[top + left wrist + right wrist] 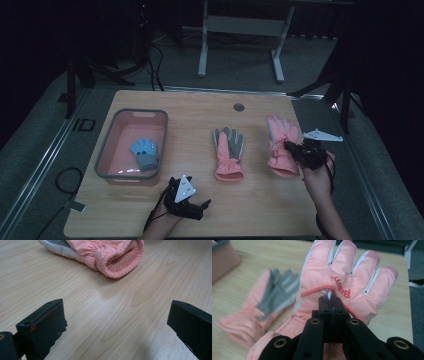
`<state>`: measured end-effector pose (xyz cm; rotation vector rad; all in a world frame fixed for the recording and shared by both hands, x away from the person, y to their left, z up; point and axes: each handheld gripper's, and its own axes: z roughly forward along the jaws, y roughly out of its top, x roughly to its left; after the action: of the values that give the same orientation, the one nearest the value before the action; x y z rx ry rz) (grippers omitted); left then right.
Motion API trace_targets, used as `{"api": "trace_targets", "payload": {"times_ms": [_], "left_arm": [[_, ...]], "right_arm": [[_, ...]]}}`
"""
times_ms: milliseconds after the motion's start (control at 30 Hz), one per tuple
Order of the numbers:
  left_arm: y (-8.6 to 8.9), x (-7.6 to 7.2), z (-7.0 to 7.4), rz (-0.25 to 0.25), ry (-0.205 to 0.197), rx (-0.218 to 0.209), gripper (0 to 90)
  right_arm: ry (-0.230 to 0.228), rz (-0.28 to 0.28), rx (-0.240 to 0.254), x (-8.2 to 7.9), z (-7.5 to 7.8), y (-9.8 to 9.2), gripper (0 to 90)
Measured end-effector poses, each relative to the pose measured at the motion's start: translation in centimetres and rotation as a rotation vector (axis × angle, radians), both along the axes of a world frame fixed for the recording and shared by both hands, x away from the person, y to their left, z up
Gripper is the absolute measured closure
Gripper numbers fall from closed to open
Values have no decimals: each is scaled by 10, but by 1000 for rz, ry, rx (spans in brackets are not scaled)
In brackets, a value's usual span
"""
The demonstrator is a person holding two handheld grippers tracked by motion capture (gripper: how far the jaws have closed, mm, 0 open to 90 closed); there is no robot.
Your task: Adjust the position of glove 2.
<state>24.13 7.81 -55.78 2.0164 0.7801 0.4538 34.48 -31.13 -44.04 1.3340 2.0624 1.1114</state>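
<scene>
Jaws of the right gripper [329,300] pinch the pink glove [342,287], seemingly lifted; left gripper [115,322] gapes.

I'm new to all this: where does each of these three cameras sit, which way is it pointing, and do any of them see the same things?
High view: above the person's side, looking forward and down on the light wooden table; forearms and both grippers show.
Left gripper view: on the left gripper, low over the wood; its open black jaws frame the grey-palmed pink glove's cuff.
Right gripper view: on the right gripper, whose jaws pinch the pink ski glove with red lettering.
Shared: all three see the grey-palmed glove.
</scene>
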Motion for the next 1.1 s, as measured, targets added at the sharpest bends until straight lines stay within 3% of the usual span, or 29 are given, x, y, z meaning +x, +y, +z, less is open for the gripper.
{"api": "trace_targets", "payload": {"times_ms": [33,167,500,633,933,1100], "left_arm": [[0,0,0,0,0,-1,19],[0,0,0,0,-2,0,18],[1,0,0,6,-8,-2,18],[1,-1,0,0,-10,1,18],[1,0,0,-3,-6,-7,18],[0,-1,0,-11,-7,-2,18]], "right_arm": [[-22,-3,-1,-3,17,11,889],[-39,-11,-3,-3,33,29,888],[-43,28,44,-2,48,80,889],[-42,36,41,-2,45,108,888],[14,60,33,2,23,142,888],[47,62,12,6,10,149,888]]}}
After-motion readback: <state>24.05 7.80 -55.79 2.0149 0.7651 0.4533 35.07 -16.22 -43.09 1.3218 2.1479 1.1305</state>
